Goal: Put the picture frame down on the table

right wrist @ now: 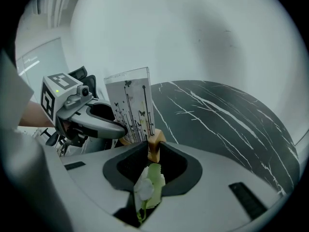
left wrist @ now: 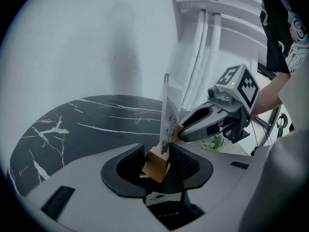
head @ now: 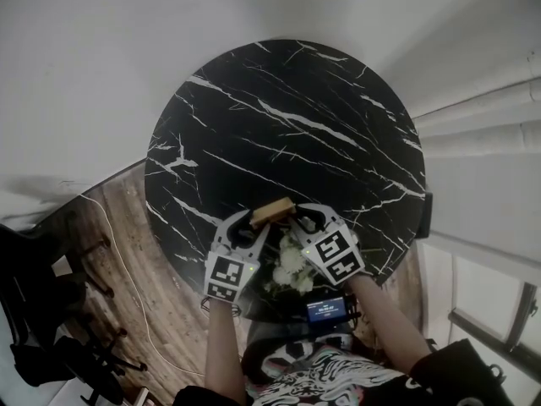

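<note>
Left tool and right tool clamp opposite ends of the wood-based, butterfly-printed clear picture frame between them, round black marble worktop below; uneven release could topple it.

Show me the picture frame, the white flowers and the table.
picture frame (right wrist: 129, 105), right gripper view, on its printed panel.
white flowers (head: 290, 265), head view, on the blossoms.
table (head: 279, 117), head view, on its bare top.

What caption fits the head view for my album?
Left gripper and right gripper hold a picture frame at the black table's edge.
</note>
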